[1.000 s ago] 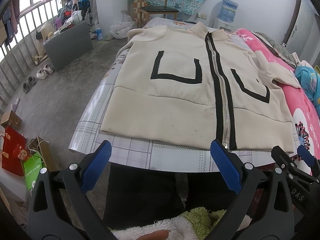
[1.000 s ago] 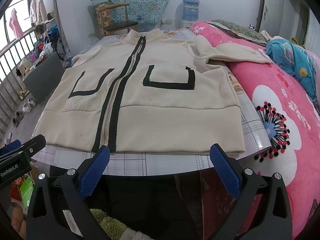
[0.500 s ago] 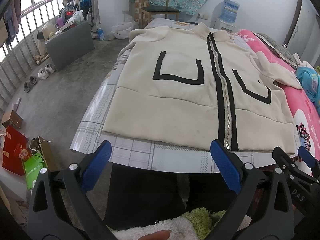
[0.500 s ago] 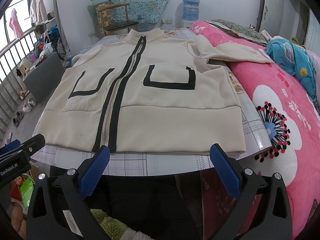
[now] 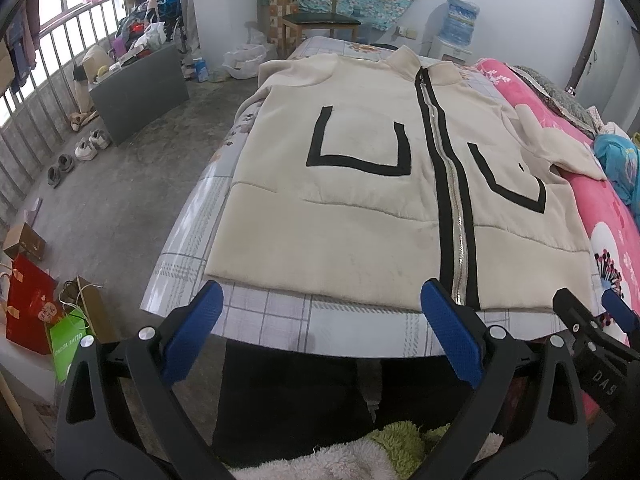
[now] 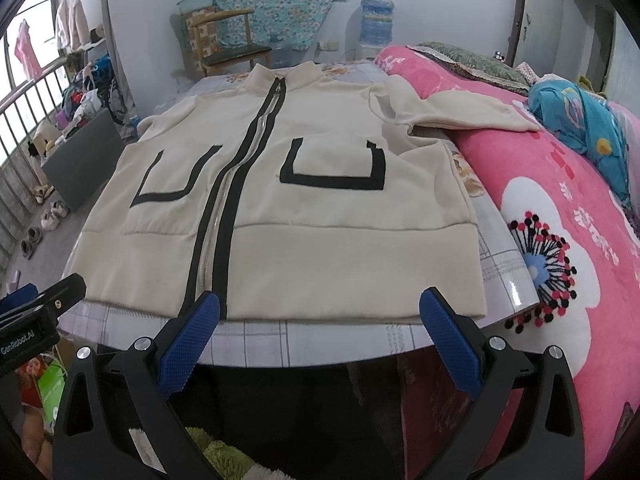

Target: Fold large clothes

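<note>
Left claw (image 5: 322, 300) nearer, jacket (image 5: 384, 216) ahead

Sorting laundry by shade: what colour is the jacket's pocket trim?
Black, on a cream jacket; the right wrist view shows the pocket trim best.

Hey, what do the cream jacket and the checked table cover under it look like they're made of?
Cream jacket: probably soft fleece or brushed knit; matte, slightly fuzzy, with a metallic-looking zip. Checked table cover: likely plastic or oilcloth; glossy, catching window glare at its edge.

Plaid-covered table (image 5: 280, 320) with a cream zip jacket (image 5: 360, 224) flat on top, one sleeve onto the pink blanket (image 6: 560, 216).
</note>
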The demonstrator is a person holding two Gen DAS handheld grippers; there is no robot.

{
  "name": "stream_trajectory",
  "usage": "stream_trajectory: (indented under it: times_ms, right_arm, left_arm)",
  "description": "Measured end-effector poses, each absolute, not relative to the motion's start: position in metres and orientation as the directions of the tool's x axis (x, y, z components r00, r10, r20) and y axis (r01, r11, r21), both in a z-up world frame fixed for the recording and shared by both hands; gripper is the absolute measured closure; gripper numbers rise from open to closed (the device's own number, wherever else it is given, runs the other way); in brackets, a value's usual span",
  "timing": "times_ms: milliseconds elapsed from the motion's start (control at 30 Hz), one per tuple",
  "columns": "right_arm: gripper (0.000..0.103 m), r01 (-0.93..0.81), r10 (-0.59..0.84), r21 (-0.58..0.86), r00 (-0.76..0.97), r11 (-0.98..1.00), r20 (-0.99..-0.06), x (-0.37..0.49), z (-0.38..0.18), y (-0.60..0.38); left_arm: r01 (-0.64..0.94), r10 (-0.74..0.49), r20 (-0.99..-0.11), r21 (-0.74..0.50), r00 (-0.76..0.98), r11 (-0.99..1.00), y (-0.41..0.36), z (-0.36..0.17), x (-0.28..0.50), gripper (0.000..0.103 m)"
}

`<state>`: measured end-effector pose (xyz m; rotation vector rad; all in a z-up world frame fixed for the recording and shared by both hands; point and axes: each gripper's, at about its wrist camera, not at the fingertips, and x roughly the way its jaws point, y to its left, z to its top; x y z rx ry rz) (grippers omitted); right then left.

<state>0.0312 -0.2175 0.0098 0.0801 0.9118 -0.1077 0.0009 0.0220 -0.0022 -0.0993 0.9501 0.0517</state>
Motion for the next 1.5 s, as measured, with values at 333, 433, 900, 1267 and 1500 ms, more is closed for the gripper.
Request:
stream_trajectory:
  times_ms: [333,433,900,1267,1500]
  right_arm:
    - [0.005,0.194,-0.118,0.014,0.647,0.981,-0.753,0.056,0.030,-0.221]
    - [0.005,0.209,-0.116,0.034,0.665,0.977,-0.737,0.065,0.035,-0.228]
    - [0.005,0.115,-0.046,0.046,0.686,0.992,-0.726,0.124,0.041,-0.225]
    - [0.005,-0.029,0.106,0.112,0.604,0.993,-0.790,0.186,0.013,-0.193]
    - [0.005,-0.097,0.160,0.128,0.536,0.987,-0.829,0.223,-0.012,-0.169]
  left_arm:
    - [-0.024,-0.022,-0.798,-0.046,0.603,0.999,0.026,0.007,0.039,0.007]
    - [0.000,-0.031,-0.768,-0.041,0.640,0.999,0.027,0.015,0.049,0.007]
    - [0.052,-0.212,-0.692,-0.245,0.690,0.968,0.050,0.033,0.097,0.007]
    - [-0.070,-0.076,-0.612,-0.211,0.787,0.975,0.122,0.040,0.142,0.007]
    - [-0.286,-0.083,-0.691,-0.401,0.718,0.870,0.228,-0.004,0.196,0.007]
